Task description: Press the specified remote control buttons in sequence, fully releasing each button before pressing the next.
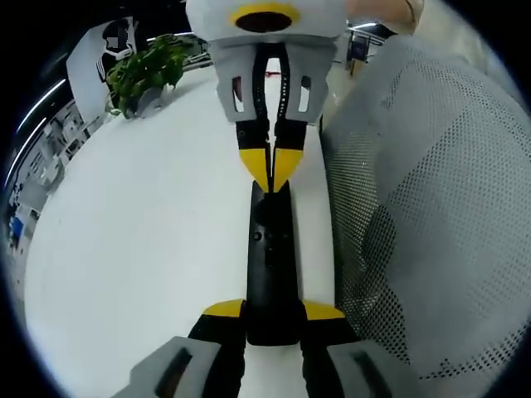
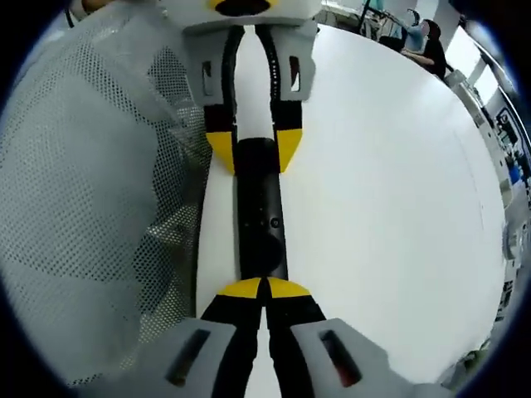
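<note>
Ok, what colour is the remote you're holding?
Black, a slim remote lying on the white table; clearest in the left gripper view.

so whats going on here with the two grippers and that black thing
A person works a black remote control lying on a white table. The left tool clamps one end of it. The right tool, jaws closed to a point, has its tips at the remote's other end, seemingly pressing there. A grey mesh chair back stands beside the table.

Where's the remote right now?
The remote lies on the white table beside a mesh chair back, clamped at one end by the left gripper; the right gripper, jaws shut, has its tips at the other end.
</note>
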The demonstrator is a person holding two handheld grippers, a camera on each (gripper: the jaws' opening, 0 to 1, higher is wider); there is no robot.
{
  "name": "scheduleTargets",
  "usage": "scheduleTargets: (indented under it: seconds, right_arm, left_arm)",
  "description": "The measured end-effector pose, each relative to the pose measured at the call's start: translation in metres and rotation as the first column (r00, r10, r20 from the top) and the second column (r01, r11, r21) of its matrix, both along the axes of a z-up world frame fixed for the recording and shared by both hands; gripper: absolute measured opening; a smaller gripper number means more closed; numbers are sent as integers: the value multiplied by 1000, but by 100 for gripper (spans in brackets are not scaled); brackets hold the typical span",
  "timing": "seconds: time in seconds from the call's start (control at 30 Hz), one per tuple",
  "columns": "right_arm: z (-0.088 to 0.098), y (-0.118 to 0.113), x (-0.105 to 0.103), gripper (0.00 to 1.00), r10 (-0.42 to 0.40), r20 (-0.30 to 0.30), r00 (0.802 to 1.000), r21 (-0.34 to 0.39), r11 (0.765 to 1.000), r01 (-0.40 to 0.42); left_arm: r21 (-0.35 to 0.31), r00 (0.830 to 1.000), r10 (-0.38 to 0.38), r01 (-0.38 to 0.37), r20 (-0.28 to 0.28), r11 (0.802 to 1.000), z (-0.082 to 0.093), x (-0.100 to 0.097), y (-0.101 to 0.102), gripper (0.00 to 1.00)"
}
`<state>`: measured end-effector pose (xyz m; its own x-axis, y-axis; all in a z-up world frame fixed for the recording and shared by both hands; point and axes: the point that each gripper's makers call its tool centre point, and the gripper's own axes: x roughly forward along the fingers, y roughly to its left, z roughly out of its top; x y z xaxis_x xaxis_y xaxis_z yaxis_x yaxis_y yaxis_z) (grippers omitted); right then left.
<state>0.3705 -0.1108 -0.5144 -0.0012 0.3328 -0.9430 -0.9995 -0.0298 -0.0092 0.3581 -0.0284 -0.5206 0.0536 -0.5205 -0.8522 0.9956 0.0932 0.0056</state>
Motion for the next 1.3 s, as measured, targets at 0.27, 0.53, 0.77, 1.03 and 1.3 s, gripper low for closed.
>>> scheduleTargets:
  seconds: [0.27, 0.53, 0.77, 1.03, 1.3]
  right_arm:
    - [1, 1, -1, 0, -67, 32, 997, 62, 996, 65]
    - [0, 0, 1, 0, -112, 3, 994, 100, 989, 111]
    - [0, 1, 1, 0, -122, -26, 992, 108, 986, 124]
    - [1, 7, 1, 0, -124, -39, 992, 134, 983, 128]
    - [1, 16, 2, 0, -80, -2, 997, 126, 989, 80]
  left_arm:
    - [21, 1000, -12, 12, 10, 1000, 1, -1, 0, 24]
    - [34, 1000, -16, 15, 13, 999, 1, -1, 1, 24]
    - [42, 1000, -15, 14, 13, 999, 1, -1, 0, 24]
    - [41, 1000, -23, 23, 13, 999, 0, -1, 0, 24]
    - [37, 1000, -16, 16, 8, 999, 0, -1, 0, 24]
